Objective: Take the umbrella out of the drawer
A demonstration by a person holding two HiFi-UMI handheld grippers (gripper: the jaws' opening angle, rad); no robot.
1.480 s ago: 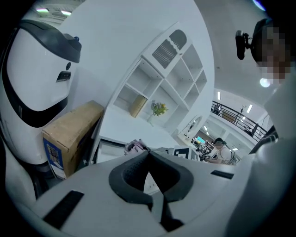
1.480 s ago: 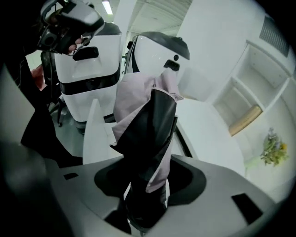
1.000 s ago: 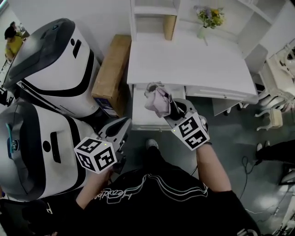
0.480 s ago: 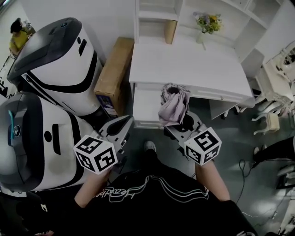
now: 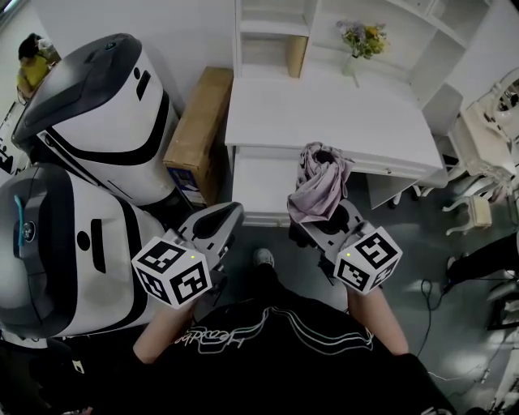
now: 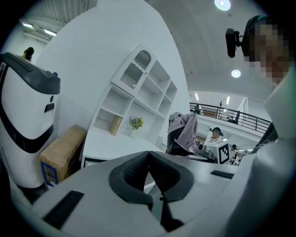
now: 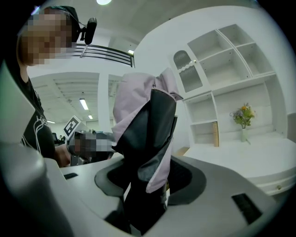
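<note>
**One umbrella clear of the drawer, clamped in the right claw**

Two bulky white-and-black machines [image 5: 89, 121] fill the left side of the head view, one above the other in the frame. To their right stands the white bench [image 5: 324, 113], its top bare, with a white shelf unit [image 5: 268, 24] rising along its far edge at the top of the frame. A long cardboard box [image 5: 197, 130] leans between the upper machine and the bench's left end.

Below the bench's front edge, left of centre, the white drawer [image 5: 259, 190] stands pulled out.

The umbrella [image 5: 320, 186], folded, with pale mauve fabric bunched over black, sits just right of the drawer in the picture and partly overlaps the bench's front edge. It is raised and touches neither. In the right gripper view it stands upright between the two pads, its loose folds spilling over the top.

The right claw [image 5: 323, 220] grips the lower part of the umbrella, its jaws wide around the bundle. The left claw [image 5: 223, 219], lower left of centre, holds nothing; in its own view the pads meet at their tips.

A vase of flowers [image 5: 361, 40] stands at the back of the bench, upper right.
</note>
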